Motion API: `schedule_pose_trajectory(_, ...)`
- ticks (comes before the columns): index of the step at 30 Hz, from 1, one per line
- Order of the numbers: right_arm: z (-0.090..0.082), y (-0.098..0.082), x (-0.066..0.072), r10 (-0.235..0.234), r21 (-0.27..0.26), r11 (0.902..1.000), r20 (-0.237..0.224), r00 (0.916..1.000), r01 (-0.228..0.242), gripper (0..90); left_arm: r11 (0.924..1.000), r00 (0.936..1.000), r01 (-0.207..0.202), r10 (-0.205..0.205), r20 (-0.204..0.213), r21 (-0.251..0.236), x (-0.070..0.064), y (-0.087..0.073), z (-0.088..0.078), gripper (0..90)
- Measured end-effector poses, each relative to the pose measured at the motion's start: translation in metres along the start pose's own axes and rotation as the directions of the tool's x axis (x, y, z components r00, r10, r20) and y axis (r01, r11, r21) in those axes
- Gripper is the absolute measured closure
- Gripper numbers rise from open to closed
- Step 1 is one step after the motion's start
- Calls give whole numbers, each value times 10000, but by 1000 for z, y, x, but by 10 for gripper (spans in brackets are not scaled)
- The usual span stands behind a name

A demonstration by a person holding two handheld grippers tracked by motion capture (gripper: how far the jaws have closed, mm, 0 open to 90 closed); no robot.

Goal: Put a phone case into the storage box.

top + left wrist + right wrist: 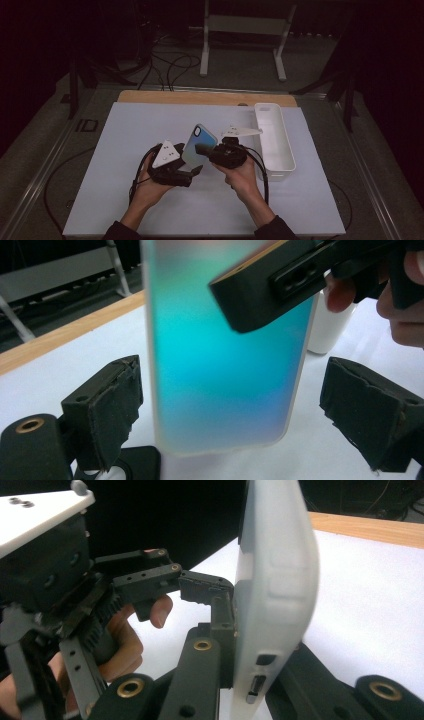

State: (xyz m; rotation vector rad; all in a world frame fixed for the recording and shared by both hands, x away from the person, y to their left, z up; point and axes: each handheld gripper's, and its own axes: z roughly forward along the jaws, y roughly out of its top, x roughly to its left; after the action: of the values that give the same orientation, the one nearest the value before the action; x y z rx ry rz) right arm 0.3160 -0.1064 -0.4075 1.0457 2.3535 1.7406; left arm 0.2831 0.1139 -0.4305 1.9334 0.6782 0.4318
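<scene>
A phone case (196, 144) with a blue-teal shimmer and pale rim stands tilted upright above the white mat. My right gripper (204, 149) is shut on it, one jaw across its upper face. In the right gripper view the case (280, 580) is edge-on, pinched between the jaws of my right gripper (265, 647). My left gripper (194, 172) sits low at the case's bottom end. In the left gripper view the case (220, 365) hangs between the padded jaws of my left gripper (237, 410), which stand open with gaps on both sides.
A long white bin (287, 145) lies at the right of the white mat (125, 200); it also appears behind the case as a white bin (327, 325). A wooden table edge (200, 96) runs along the back. Cables and a white stand (245, 25) are on the floor beyond.
</scene>
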Motion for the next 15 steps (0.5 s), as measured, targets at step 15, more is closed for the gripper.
schedule_pose_trajectory(15, -18, 3, -2, -739, -249, 9971, -927, 9929, 719, 866, 9974, 9856, 712, -718, 1528, 92, 18, -5, -5, 20)
